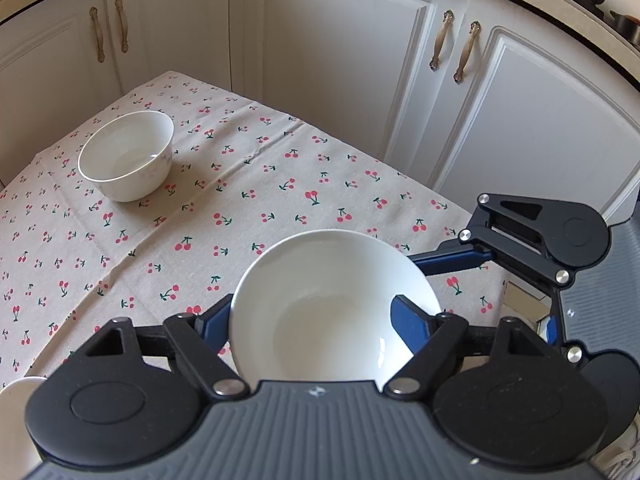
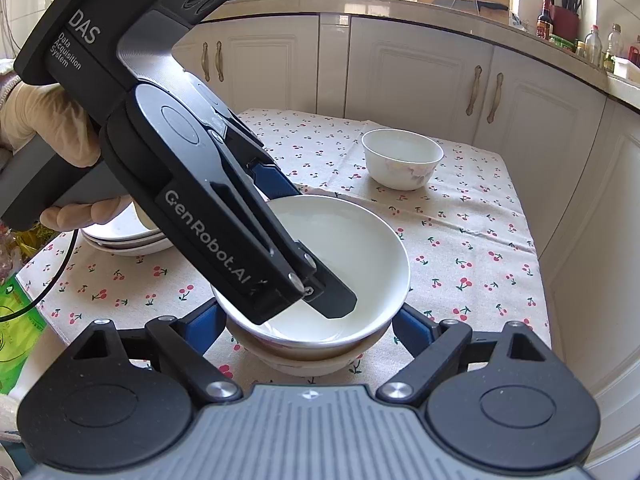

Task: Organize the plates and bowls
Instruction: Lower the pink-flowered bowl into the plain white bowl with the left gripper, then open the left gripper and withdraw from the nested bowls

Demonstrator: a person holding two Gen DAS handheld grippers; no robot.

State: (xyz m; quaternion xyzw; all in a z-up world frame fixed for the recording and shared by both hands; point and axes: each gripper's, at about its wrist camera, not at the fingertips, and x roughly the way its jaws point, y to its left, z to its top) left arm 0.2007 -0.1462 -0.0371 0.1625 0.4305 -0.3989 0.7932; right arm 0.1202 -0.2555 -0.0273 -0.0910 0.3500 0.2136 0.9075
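Note:
A white bowl [image 1: 320,300] [image 2: 352,248] sits nested in a lower bowl [image 2: 304,360] near the table's front edge. My left gripper [image 1: 310,316] reaches down from the upper left in the right wrist view and straddles the upper bowl's wall. One finger [image 2: 332,300] is inside the bowl, the other outside behind it, and they stand apart from the wall, so it is open. My right gripper [image 2: 308,324] flanks the stack, its blue pads against both sides where the bowls meet. A third white bowl [image 1: 126,156] [image 2: 402,158] stands alone at the far side.
The table wears a cherry-print cloth [image 1: 280,184]. A stack of white plates [image 2: 124,240] lies at its left, behind a gloved hand [image 2: 40,120] on the left gripper's handle. White cabinets [image 1: 340,60] close in behind and to the right. A green bag [image 2: 16,312] hangs off the left edge.

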